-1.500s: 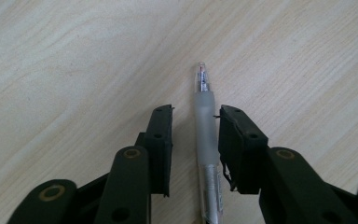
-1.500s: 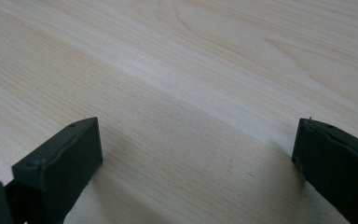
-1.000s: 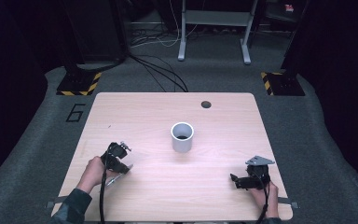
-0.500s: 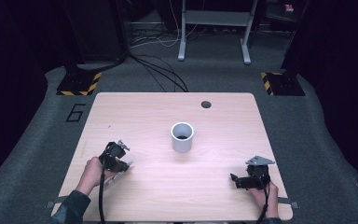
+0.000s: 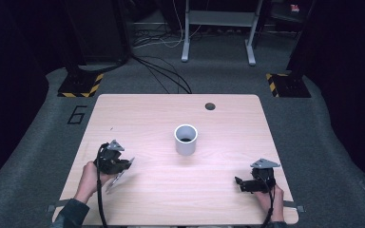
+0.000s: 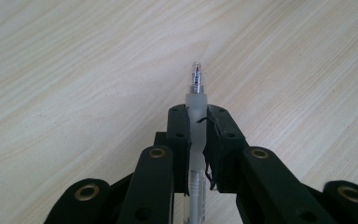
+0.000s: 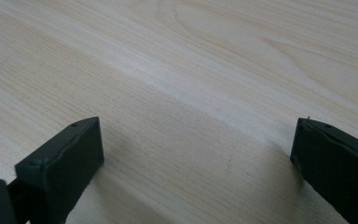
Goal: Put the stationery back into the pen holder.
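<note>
High view: white cup [image 5: 186, 139] upright at table [image 5: 228, 126] centre; left gripper [image 5: 115, 164] near left, right gripper [image 5: 245, 184] near right
Left gripper view: jaws clamped on clear pen [image 6: 196, 105], tip pointing away
Right gripper view: jaws wide apart over bare wood

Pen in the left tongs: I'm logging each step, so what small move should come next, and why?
Probably carry the pen toward the white cup at mid-table and bring it over the open mouth. The left tongs are shut on the pen, its tip pointing out past the jaws, and the cup stands upright. The right tongs are open over bare table.
</note>
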{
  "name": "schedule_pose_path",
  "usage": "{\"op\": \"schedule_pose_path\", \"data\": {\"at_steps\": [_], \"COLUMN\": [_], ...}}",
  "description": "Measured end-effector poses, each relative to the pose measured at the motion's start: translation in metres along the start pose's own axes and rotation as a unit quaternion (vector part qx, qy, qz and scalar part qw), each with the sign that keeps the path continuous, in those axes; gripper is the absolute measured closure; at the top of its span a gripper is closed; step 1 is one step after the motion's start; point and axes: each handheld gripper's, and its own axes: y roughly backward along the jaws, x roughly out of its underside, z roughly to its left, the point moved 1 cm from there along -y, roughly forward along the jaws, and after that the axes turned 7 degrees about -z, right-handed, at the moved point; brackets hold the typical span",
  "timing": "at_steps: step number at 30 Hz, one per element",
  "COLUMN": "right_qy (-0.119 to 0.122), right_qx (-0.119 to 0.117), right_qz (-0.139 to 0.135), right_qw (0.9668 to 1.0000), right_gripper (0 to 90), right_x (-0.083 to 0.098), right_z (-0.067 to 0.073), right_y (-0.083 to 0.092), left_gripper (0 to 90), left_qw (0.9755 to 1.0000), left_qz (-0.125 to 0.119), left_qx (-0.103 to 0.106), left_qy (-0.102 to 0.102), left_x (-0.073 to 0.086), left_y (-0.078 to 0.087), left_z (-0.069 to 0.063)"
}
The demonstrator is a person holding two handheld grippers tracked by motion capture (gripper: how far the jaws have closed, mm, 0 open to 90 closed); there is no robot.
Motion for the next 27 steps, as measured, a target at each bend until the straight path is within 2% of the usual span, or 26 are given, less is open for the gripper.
{"op": "schedule_pose_path", "data": {"at_steps": [2, 4, 6, 10, 14, 18, 21, 24, 27], "right_qy": [0.000, 0.000, 0.000, 0.000, 0.000, 0.000, 0.000, 0.000, -0.004], "right_qx": [0.000, 0.000, 0.000, 0.000, 0.000, 0.000, 0.000, 0.000, 0.001], "right_qz": [0.000, 0.000, 0.000, 0.000, 0.000, 0.000, 0.000, 0.000, -0.001], "right_qw": [1.0000, 1.0000, 1.0000, 1.0000, 1.0000, 1.0000, 1.0000, 1.0000, 1.0000], "right_gripper": [2.0, 2.0, 2.0, 2.0, 2.0, 2.0, 1.9, 1.9, 1.4], "right_x": [0.000, 0.000, 0.000, 0.000, 0.000, 0.000, 0.000, 0.000, 0.000], "right_z": [0.000, 0.000, 0.000, 0.000, 0.000, 0.000, 0.000, 0.000, 0.000], "right_y": [0.000, 0.000, 0.000, 0.000, 0.000, 0.000, 0.000, 0.000, 0.000], "left_gripper": [80.0, 80.0, 80.0, 80.0, 80.0, 80.0, 80.0, 79.9, 79.9], "left_qw": [0.9999, 0.9998, 0.9995, 0.9985, 0.9964, 0.9951, 0.9927, 0.9917, 0.9896], "left_qz": [-0.008, -0.020, -0.033, -0.055, -0.085, -0.099, -0.120, -0.128, -0.143], "left_qx": [0.006, 0.000, 0.004, 0.001, -0.001, 0.005, 0.005, 0.010, 0.014], "left_qy": [-0.003, -0.007, 0.001, 0.001, 0.005, 0.005, 0.005, 0.001, 0.000], "left_x": [-0.001, -0.001, -0.002, -0.005, -0.007, -0.010, -0.013, -0.016, -0.019], "left_y": [0.004, 0.005, 0.005, 0.007, 0.007, 0.008, 0.009, 0.009, 0.009], "left_z": [0.000, -0.001, -0.002, -0.005, -0.008, -0.010, -0.012, -0.014, -0.016]}}
